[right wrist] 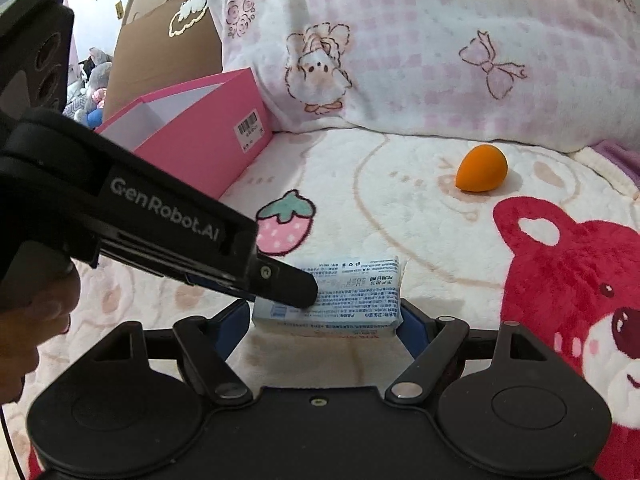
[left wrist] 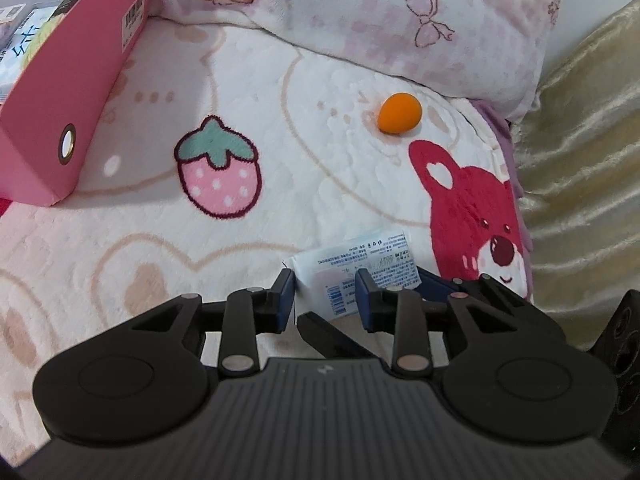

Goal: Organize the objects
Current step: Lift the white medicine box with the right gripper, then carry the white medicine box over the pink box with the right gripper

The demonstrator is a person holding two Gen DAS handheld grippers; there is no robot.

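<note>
The coming move turns on where the open pink cardboard box (right wrist: 200,148) stands from the pack. Seen from the right wrist, it lies up and to the left of the right claw (right wrist: 324,320), past the strawberry print. Its open top faces up and its long axis runs away toward the pillow. The flat white-and-blue plastic-wrapped pack (right wrist: 352,288) sits well apart from the box, on the near side of that strawberry. It lies crosswise to the right claw's pointing line, its long axis running from one blue pad to the other. These jaws stand wide, and the pads look set against the pack's two short ends, so I judge it held across its length.

The left claw (left wrist: 326,292) is the nearer of the two to the box. It comes in from the box side, and its tip lies on the pack's box-side end. Its jaws are narrow with that corner of the pack (left wrist: 352,264) between them. Whether they press it I cannot tell.

The pack is a soft rectangular brick with small blue print covering the top. Its wrapper is crimped at the ends, and the underside shows faint pink lettering. It will probably give a little under the pads.

An orange egg-shaped sponge (right wrist: 482,168) rests on the plush white blanket (right wrist: 400,220). It is farther from the box than the pack, near the pillow's edge, and neither claw touches it. Carrying the pack over would call for a lift above the box wall (left wrist: 60,92), then a turn to line its length with the box.
</note>
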